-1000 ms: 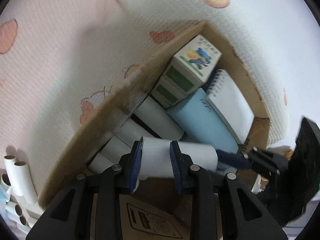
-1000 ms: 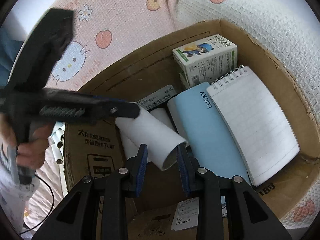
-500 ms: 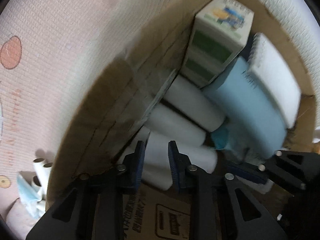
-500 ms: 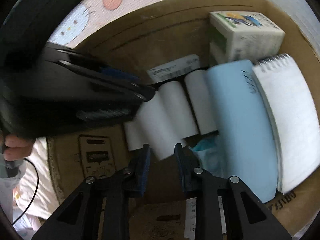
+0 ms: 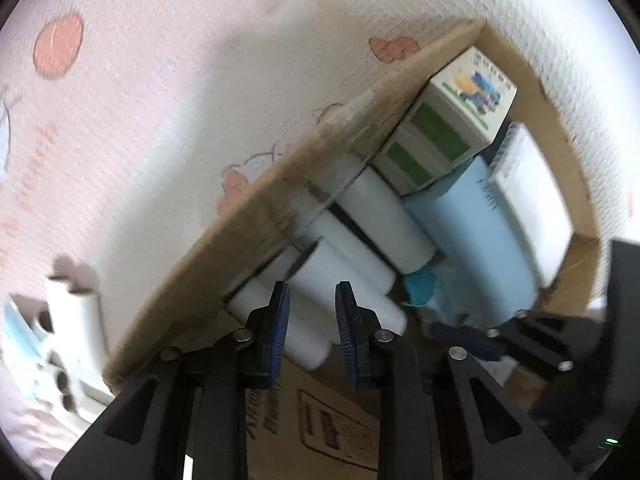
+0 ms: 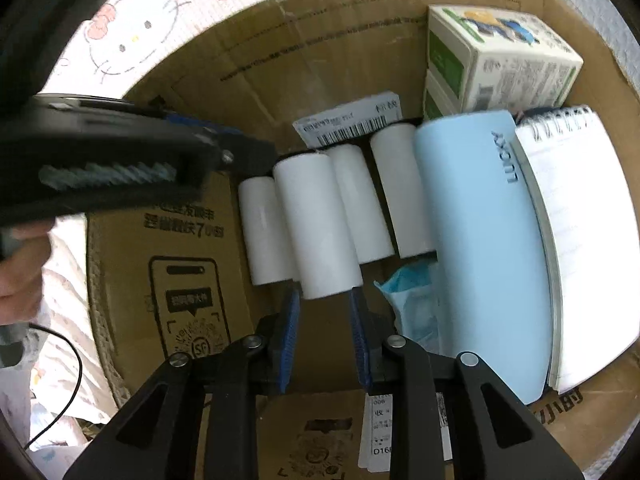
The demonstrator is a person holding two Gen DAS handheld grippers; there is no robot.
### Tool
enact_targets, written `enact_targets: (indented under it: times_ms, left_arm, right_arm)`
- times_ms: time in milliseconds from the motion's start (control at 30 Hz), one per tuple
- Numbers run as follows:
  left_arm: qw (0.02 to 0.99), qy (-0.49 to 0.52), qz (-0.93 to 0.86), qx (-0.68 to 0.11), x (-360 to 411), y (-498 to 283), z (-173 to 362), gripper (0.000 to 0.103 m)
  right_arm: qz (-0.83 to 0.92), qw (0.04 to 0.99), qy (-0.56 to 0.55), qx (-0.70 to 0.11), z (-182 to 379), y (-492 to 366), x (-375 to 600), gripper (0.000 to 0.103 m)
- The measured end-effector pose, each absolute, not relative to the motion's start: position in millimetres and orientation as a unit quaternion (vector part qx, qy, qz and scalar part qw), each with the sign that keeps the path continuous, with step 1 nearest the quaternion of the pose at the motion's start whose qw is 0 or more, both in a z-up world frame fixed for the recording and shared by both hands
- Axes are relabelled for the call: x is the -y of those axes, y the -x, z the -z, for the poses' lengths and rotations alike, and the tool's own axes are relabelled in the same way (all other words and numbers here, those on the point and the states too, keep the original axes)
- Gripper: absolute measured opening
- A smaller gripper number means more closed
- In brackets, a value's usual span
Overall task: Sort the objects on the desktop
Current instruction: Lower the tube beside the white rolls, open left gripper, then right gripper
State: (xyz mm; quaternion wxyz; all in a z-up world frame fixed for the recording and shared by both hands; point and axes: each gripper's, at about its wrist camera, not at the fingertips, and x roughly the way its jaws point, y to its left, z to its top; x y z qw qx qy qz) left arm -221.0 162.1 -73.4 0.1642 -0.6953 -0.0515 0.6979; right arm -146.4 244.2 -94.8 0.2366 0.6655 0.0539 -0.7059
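The cardboard box (image 6: 280, 60) is crowded along its far side: 4 white rolls (image 6: 320, 220) lie side by side, touching, with a light-blue notebook (image 6: 480, 240) and a spiral notepad (image 6: 572, 232) filling the right part, and 2 stacked green-and-white cartons (image 6: 500, 60) in the far right corner. Bare cardboard floor (image 6: 160, 280) stays free at the near left, below the rolls. The left gripper (image 6: 132, 168) reaches in over that left side and blocks passage from there. A crumpled blue wrapper (image 6: 412, 292) sits in the narrow gap between rolls and notebook.
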Motion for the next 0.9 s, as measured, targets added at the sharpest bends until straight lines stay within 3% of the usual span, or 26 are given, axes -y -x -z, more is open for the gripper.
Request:
enact_targets:
  times_ms: [100,333,400,500,667,900]
  left_arm:
    - [0.167,0.691,-0.697,0.091,-153,218,70,0.011]
    - [0.186,0.681,-0.697,0.125,-134,215,65,0.009]
    - [0.187,0.673,-0.704,0.126,-136,210,60,0.009]
    - [0.182,0.647,-0.729,0.129,-125,211,55,0.01]
    - [0.199,0.624,-0.739,0.16,-105,219,46,0.01]
    - [0.212,0.592,-0.765,0.136,-88,217,33,0.01]
  right_arm:
    - [0.701,0.241,-0.669,-0.045,95,146,-245,0.022]
    - [0.688,0.254,-0.679,-0.035,92,151,-238,0.023]
    - [0.683,0.253,-0.685,-0.022,92,155,-236,0.029]
    - [0.692,0.246,-0.675,-0.066,90,156,-223,0.036]
    - [0.684,0.248,-0.68,-0.093,97,165,-200,0.036]
    - [0.674,0.237,-0.691,-0.108,119,182,-183,0.036]
